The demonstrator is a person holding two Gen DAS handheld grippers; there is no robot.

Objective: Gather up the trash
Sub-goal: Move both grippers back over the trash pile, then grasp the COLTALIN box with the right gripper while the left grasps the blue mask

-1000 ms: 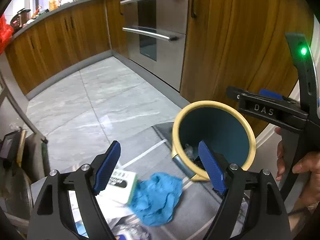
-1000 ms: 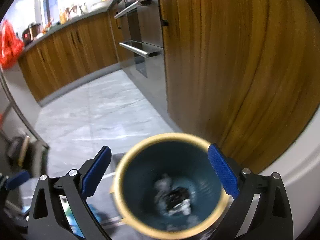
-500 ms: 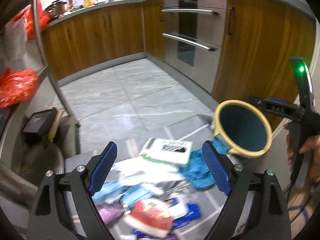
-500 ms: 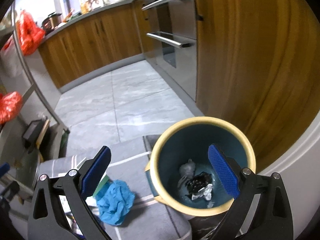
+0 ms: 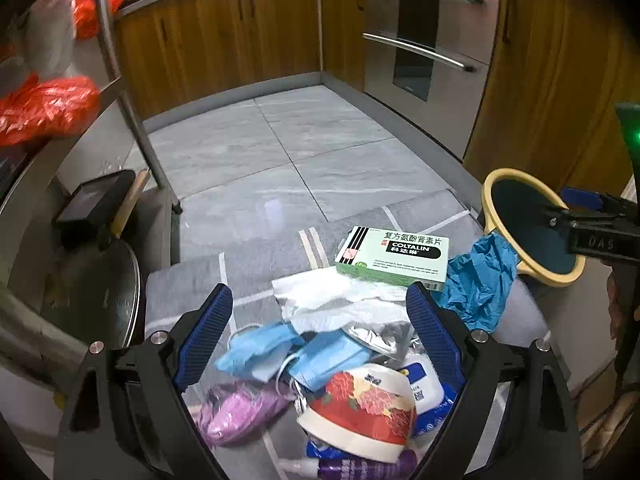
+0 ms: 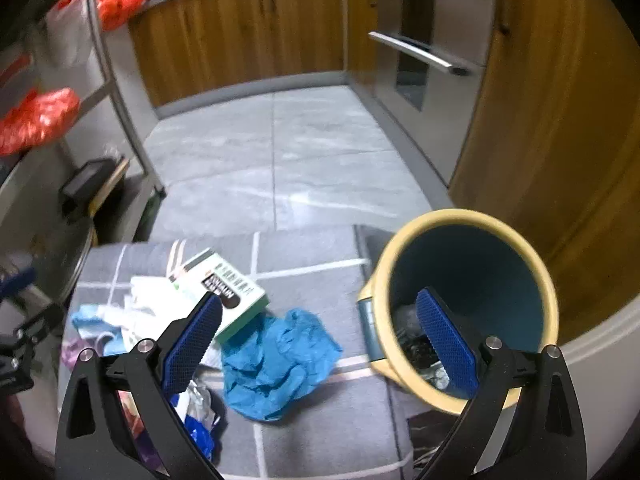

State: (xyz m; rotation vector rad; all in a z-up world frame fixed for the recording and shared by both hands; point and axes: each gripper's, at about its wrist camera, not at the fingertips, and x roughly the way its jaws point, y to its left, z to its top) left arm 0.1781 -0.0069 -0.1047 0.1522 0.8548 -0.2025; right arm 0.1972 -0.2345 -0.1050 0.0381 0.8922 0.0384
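Note:
A pile of trash lies on a grey checked mat [image 5: 192, 280]: a green medicine box [image 5: 394, 258], white tissue [image 5: 332, 296], blue face masks [image 5: 288, 354], a crumpled blue glove [image 5: 478, 280], a purple wrapper [image 5: 236, 412] and a floral paper cup [image 5: 360, 412]. My left gripper [image 5: 318, 340] is open above the pile. A blue bin with a yellow rim [image 6: 468, 296] stands at the mat's right edge and holds some trash. My right gripper [image 6: 320, 344] is open and empty over the glove [image 6: 276, 360] and the box [image 6: 224, 292], beside the bin.
A metal rack [image 5: 120, 92] with red bags [image 5: 44, 108] stands on the left, with a black box [image 5: 92, 204] and a pot lid [image 5: 96, 284] at its foot. Wooden cabinets [image 5: 240, 32] and an oven [image 5: 424, 40] line the back and right. Grey floor tiles [image 5: 280, 152] lie beyond.
Both grippers have swung left and back from the bin toward the trash pile. The left gripper now hangs over the pile; the bin has slid to the right in both views.

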